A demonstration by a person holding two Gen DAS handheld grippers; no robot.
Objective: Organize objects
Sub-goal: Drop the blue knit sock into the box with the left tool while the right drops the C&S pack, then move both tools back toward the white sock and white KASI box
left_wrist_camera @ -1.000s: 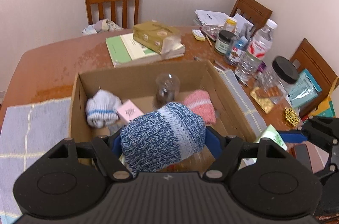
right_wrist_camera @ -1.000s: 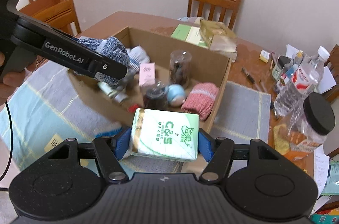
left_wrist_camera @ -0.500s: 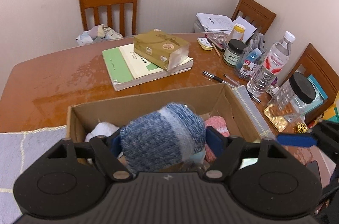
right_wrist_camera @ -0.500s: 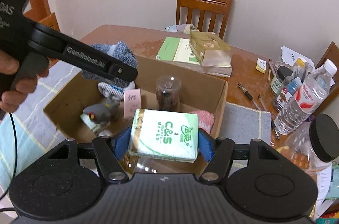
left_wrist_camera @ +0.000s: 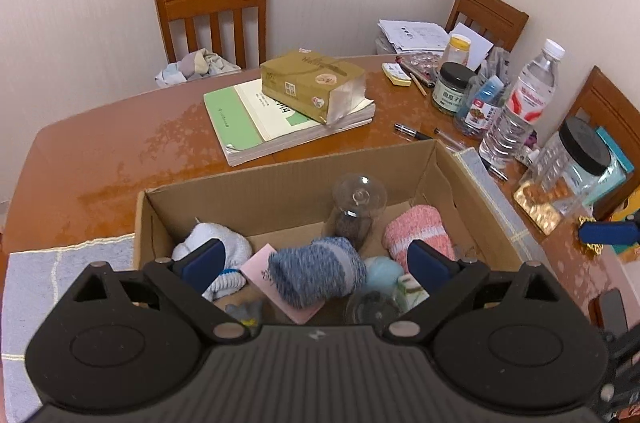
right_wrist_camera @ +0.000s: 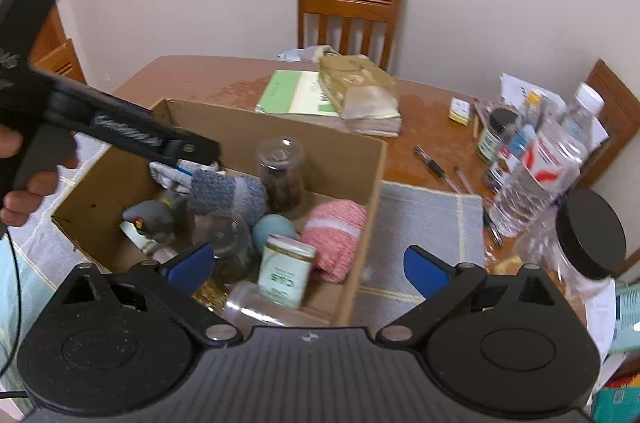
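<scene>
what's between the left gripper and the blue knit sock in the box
Nothing visible. The left gripper has just been opening; its jaws stand wide, and the blue knit sock lies free below them inside the cardboard box, resting on the pink card.

Both wrist views close above the shared cardboard box [left_wrist_camera: 288, 179], angled downward.

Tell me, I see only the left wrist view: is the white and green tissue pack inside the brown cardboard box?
Observer: Yes, the tissue pack stands on end inside the cardboard box, beside the pink knitted sock.
Operator: Has the right gripper let go?
Observer: The right gripper has just been opening, jaws wide, pads clear of the pack.
Operator: What's the grey thing under my camera?
Observer: A grey toy figure with a red and yellow patch, lying in the box.
</scene>
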